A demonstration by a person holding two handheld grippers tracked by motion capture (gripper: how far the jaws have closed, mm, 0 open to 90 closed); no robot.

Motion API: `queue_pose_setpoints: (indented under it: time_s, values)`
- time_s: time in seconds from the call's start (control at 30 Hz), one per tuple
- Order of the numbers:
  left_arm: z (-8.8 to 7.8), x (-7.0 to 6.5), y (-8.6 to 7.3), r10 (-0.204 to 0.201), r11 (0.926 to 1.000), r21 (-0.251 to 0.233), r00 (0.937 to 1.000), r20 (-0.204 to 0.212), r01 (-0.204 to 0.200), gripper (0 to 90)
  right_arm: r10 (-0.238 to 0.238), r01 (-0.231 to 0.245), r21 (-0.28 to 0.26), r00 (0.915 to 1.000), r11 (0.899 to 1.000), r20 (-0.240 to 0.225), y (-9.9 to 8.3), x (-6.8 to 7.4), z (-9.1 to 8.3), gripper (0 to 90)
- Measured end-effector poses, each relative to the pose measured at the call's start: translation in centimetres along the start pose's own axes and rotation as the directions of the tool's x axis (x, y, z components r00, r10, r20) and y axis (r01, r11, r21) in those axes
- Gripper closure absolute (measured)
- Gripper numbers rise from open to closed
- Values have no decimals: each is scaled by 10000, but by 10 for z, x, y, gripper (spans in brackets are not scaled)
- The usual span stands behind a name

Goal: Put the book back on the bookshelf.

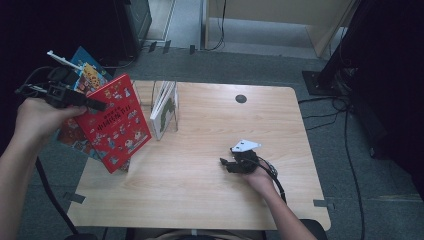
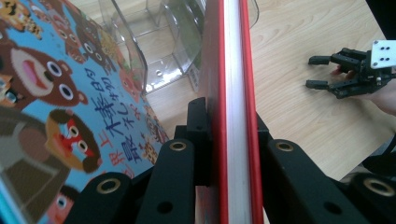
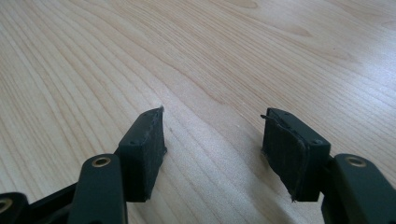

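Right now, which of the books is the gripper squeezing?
The red book. The left gripper is clamped on its edge and holds it up. The blue book is behind it, and the white book stands in the clear holder.

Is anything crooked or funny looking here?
Yes. The red book hangs tilted in the air off the table's left edge, pinched by the left tongs. The right tongs' pad looks frayed at its edge.

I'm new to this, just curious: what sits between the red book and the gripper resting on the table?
Bare wooden table in the high view, between red book and right gripper.
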State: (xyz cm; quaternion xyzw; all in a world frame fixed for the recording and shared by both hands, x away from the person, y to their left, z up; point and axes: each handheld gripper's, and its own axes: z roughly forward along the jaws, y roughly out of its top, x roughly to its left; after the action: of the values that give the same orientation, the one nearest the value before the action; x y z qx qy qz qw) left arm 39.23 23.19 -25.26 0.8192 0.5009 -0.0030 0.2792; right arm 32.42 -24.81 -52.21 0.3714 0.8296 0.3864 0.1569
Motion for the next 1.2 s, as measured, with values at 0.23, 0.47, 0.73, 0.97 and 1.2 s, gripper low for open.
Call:
queue_pose_setpoints:
  time_s: [0.23,0.47,0.73,0.97,1.2]
  values:
    - [9,-2,13,71,9998,162,9999,-96,-70,795,-11,11,-8,10000,10000,1,0,0,0,387]
    - [18,1,23,-87,9999,86,9994,-343,89,796,-6,6,-4,10000,10000,3,0,0,0,387]
    - [29,4,30,-175,9998,96,9986,-509,180,796,-19,19,-9,10000,10000,1,0,0,0,387]
    - [35,10,34,-317,9995,6,9975,-624,318,796,-26,26,-7,10000,10000,-4,0,0,0,387]
    - [43,15,39,-346,9993,-164,9978,-574,337,797,-4,4,13,10000,10000,10,1,0,0,387]
